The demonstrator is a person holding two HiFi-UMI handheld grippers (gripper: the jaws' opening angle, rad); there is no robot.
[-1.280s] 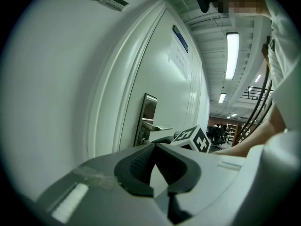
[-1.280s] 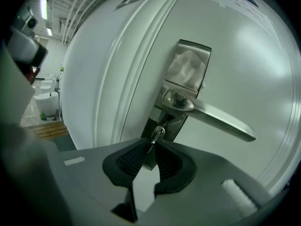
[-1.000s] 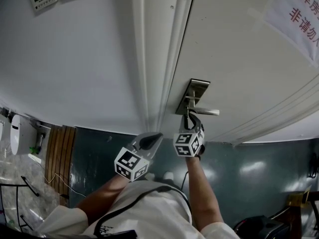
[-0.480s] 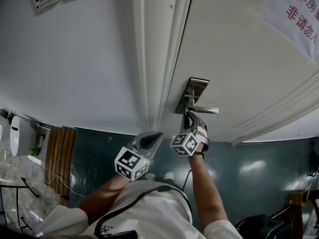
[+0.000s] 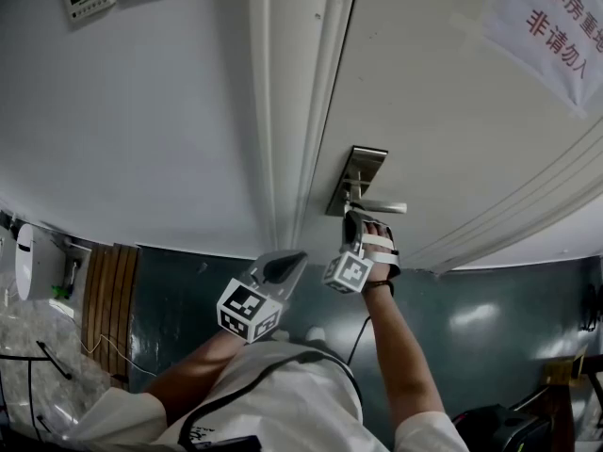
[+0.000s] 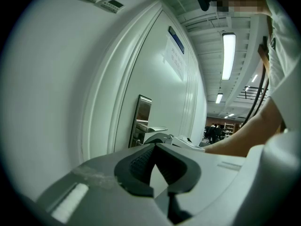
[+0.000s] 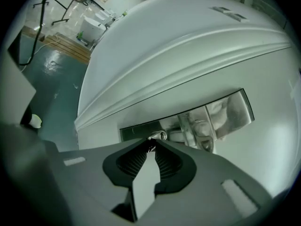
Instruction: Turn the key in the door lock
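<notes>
Door point(image 5: 452, 111) is showing smooth matt white paint, wall point(image 5: 141, 111) looking the same, matt and plain. Lock plate point(image 5: 355, 179) is reading as brushed metal, shining and mirroring in the right gripper view; lever handle point(image 5: 382, 207) is gleaming as smooth metal too. Key point(image 7: 158, 135) is glinting, bright metal. Right gripper point(image 7: 151, 145) and left gripper point(image 6: 155, 147) are looking like matt grey plastic, pads point(image 7: 136, 161) showing dark ribbed rubber. Sign point(image 5: 551, 26) is looking like paper. Floor point(image 5: 490, 318) is shining glossy dark green. Slats point(image 5: 111, 295) are showing wood grain. Shirt point(image 5: 283, 394) is looking like white cloth
</notes>
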